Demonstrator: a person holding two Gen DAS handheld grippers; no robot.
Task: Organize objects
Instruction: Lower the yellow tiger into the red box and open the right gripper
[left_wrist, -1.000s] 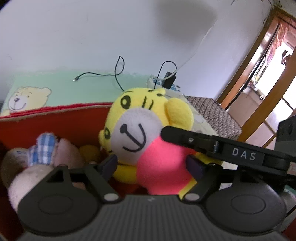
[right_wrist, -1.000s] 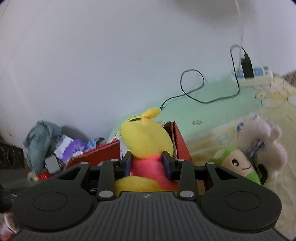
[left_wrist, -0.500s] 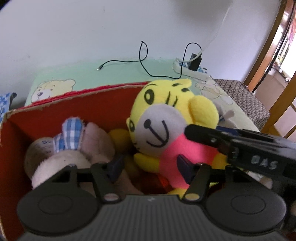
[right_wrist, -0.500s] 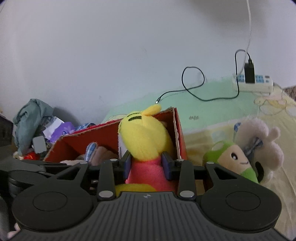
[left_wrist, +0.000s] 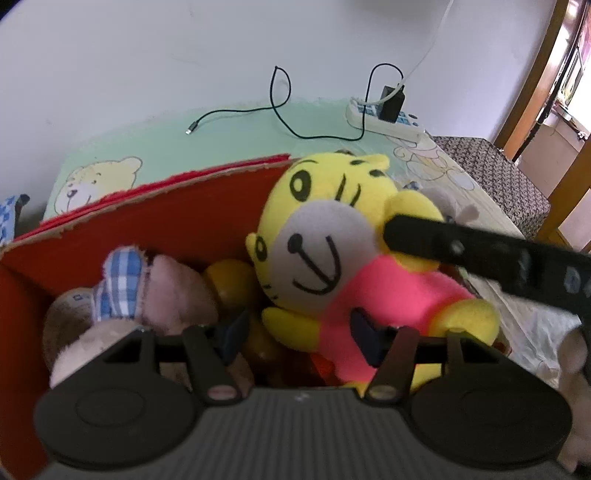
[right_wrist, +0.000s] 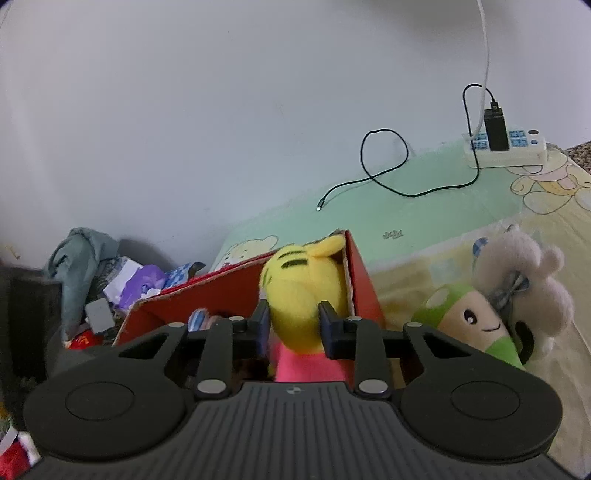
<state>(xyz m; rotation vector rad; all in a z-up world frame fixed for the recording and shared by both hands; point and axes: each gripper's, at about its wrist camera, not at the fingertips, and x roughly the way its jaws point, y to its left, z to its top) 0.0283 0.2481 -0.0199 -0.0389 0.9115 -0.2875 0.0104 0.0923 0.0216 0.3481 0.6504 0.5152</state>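
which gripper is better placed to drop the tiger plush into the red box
Right. The right gripper already clamps the tiger plush over the red box, jaws closing; the left gripper only brackets its lower body.

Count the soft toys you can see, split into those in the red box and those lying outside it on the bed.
In the red box: 2, the yellow tiger and the pink plush with a blue check patch
Outside on the bed: 2, the green mushroom toy and the grey fluffy toy
Total: 4
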